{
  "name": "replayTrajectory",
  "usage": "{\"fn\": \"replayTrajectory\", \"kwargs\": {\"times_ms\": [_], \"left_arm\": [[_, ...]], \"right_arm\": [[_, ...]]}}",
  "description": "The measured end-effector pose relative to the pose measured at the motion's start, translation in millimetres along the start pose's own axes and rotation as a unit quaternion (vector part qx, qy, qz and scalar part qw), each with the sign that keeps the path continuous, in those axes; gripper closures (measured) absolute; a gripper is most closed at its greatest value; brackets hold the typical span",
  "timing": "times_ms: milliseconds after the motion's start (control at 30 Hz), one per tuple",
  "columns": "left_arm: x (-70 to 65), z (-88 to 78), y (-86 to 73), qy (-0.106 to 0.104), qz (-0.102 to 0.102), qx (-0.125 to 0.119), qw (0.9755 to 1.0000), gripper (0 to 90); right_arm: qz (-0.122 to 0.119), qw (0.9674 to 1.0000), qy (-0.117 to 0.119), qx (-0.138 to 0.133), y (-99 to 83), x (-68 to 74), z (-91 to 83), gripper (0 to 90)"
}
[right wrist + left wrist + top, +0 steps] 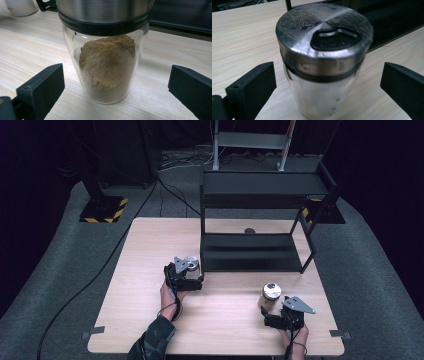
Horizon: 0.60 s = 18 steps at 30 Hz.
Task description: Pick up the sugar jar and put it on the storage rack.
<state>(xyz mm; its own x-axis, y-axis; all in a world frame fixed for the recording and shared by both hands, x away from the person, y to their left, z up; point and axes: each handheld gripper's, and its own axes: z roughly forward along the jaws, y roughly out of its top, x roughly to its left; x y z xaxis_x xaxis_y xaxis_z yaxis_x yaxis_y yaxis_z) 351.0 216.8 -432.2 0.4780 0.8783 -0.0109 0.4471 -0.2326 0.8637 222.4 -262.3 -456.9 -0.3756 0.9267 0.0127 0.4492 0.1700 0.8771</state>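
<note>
A glass shaker with white powder (322,85) and a steel lid (324,32) stands on the table (150,240) between the open jaws of my left gripper (328,85); neither jaw touches it. In the high view this shaker (192,264) sits by the shelf's front left corner, with the left gripper (186,273) just behind it. A second glass shaker holding brown powder (107,65) stands between the spread jaws of my right gripper (116,87), untouched. From above, that jar (270,293) is at the table's front right, the right gripper (272,312) close behind it.
A black two-tier metal shelf (260,220) stands on the back half of the table, with a small dark round object (249,230) behind its lower tier. Cables trail over the grey floor, and a stand with a yellow-black striped base (104,209) is at the back left.
</note>
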Motion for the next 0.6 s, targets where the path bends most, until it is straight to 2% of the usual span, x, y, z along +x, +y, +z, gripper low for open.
{"fn": "replayTrajectory", "kwargs": {"times_ms": [133,200,267,333,600], "left_arm": [[1.0,7.5,0.6,0.001,-0.003,0.003,1.0,0.0],[-1.1,12.3,-1.0,0.012,-0.007,0.001,0.9999,2.4],[0.4,13.5,-1.9,0.009,-0.01,0.0,0.9999,6.5],[6.1,16.0,-4.8,-0.004,-0.018,-0.002,0.9998,11.9],[13.7,19.8,-11.0,-0.013,-0.04,-0.006,0.9991,24.3]], "right_arm": [[0.0,1.0,0.0,0.0,0.0,-0.1,0.0,0.0],[0.0,1.0,0.0,-0.001,-0.2,-0.1,-0.1,0.0],[0.0,1.0,0.001,0.0,-0.2,-0.2,-0.1,0.0],[0.0,1.0,0.001,0.0,0.1,-0.3,0.1,0.0],[-0.001,1.0,0.002,0.002,0.7,-0.3,0.4,0.3]]}}
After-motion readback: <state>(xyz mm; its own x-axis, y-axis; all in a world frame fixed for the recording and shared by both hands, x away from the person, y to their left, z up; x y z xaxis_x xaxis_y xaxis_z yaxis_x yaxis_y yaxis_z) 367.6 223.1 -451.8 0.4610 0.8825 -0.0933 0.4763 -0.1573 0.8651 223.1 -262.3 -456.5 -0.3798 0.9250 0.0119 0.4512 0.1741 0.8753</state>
